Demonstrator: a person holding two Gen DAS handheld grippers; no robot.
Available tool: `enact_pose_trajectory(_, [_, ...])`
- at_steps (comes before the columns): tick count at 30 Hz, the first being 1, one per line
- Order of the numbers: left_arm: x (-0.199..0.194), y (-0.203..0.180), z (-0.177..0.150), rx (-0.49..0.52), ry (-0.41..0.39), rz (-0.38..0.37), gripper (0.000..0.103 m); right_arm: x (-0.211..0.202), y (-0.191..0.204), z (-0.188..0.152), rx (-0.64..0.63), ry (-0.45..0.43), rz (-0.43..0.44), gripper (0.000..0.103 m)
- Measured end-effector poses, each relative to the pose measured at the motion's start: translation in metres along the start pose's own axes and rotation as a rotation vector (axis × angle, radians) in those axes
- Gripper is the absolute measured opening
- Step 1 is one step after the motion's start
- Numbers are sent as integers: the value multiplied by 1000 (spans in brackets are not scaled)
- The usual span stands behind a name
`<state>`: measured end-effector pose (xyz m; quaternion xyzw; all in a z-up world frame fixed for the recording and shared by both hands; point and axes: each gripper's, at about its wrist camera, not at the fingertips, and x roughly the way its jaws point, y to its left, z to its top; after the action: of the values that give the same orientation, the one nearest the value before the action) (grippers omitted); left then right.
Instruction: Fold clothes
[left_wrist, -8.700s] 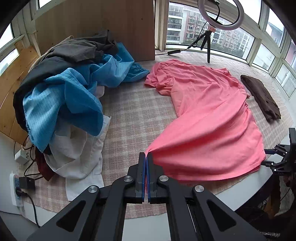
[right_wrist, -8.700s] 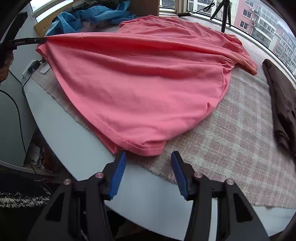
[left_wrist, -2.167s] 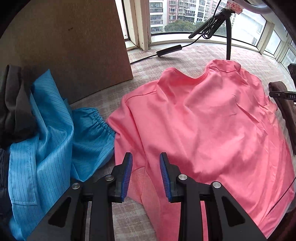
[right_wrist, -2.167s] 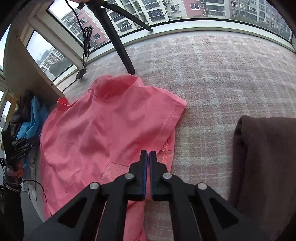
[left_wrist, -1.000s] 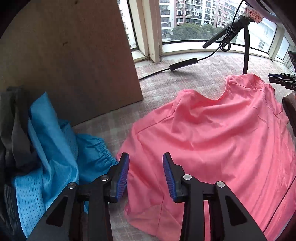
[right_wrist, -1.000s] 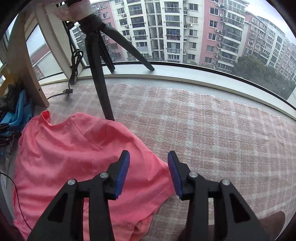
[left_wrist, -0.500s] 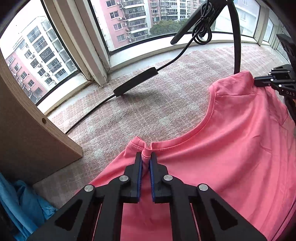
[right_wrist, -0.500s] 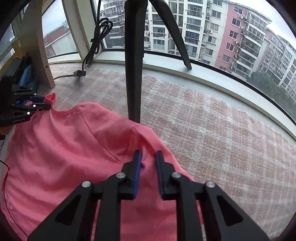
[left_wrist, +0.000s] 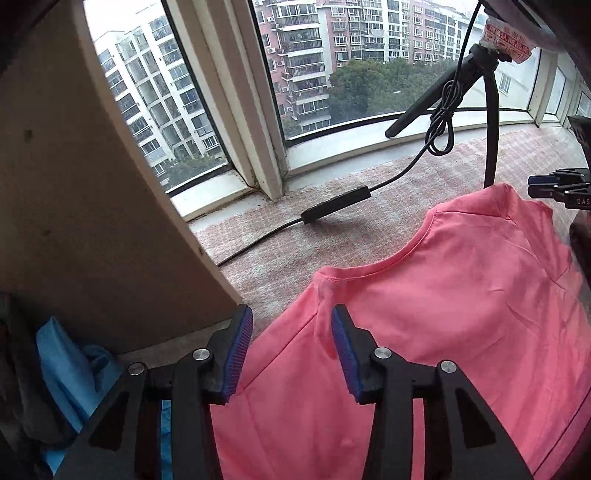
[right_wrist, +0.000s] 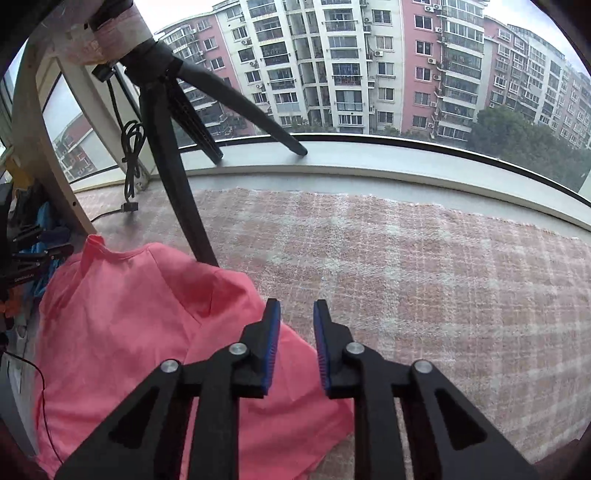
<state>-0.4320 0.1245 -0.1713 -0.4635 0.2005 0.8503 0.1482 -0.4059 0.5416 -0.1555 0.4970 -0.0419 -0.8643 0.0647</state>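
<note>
Pink T-shirt (left_wrist: 443, 332) lies spread on the plaid cloth, neckline toward the window

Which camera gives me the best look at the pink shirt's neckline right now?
The left wrist view: the neckline of the pink shirt curves across it unobstructed. The right wrist view catches only its raised end at far left, the rest foreshortened.

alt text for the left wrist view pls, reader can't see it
The left hand-held gripper, jaws open and holding nothing, hovers over the collar end of a pink T-shirt spread on a checked cloth. The right hand-held gripper shows at the shirt's far shoulder. Behind stand a tripod, a wooden board and windows; blue clothing lies lower left.
</note>
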Motion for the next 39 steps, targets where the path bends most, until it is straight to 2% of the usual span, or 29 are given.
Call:
enact_pose_trajectory(3, [-17, 35, -35, -22, 21, 53, 44, 0, 4, -21, -64, 48, -66, 57])
enact_pose_trajectory(6, [-16, 64, -71, -51, 93, 97, 44, 2, -2, -37, -47, 91, -83, 57])
enact_pose_trajectory(9, [-10, 74, -90, -95, 125, 69, 44, 0, 3, -43, -81, 86, -70, 56])
enact_pose_trajectory(11, [-9, 73, -98, -107, 122, 44, 44, -1, 11, -42, -109, 80, -69, 17])
enact_pose_trajectory(12, [-9, 71, -99, -106, 116, 41, 44, -2, 15, -41, -120, 79, -70, 4])
enact_pose_trajectory(14, [-13, 65, -102, -94, 102, 49, 44, -10, 21, -41, -147, 56, -86, 4])
enact_pose_trajectory(17, [-22, 62, -113, -86, 102, 23, 44, -31, 13, -41, -126, -12, -209, 3])
enact_pose_trajectory(21, [-20, 51, -129, -47, 148, 25, 47, -39, -17, -48, -18, -3, -185, 3])
enact_pose_trajectory(24, [-9, 45, -128, -69, 161, 12, 51, -23, 4, -48, -72, 23, -206, 4])
enact_pose_trajectory(26, [-4, 39, -124, -46, 154, 29, 51, -16, 10, -46, -72, 33, -233, 4])
enact_pose_trajectory(27, [-2, 36, -124, -20, 146, 73, 51, -15, 10, -45, -60, 34, -249, 4])
enact_pose_trajectory(30, [5, 48, -123, -25, 169, 295, 52, -16, 1, -43, -18, 31, -310, 4])
enact_pose_trajectory(31, [1, 57, -124, -66, 168, 303, 50, -18, -5, -44, -3, 30, -326, 4])
enact_pose_trajectory(32, [-3, 67, -125, -113, 167, 304, 47, -21, -11, -45, 15, 31, -334, 4])
enact_pose_trajectory(34, [-19, 73, -128, -183, 129, 185, 46, -28, -20, -48, 50, 29, -297, 4])
enact_pose_trajectory(36, [-32, 61, -133, -167, 108, 95, 47, -37, -22, -50, 62, 20, -271, 4])
enact_pose_trajectory(39, [-33, 41, -143, -144, 143, 33, 48, -44, -14, -51, 47, 20, -242, 4])
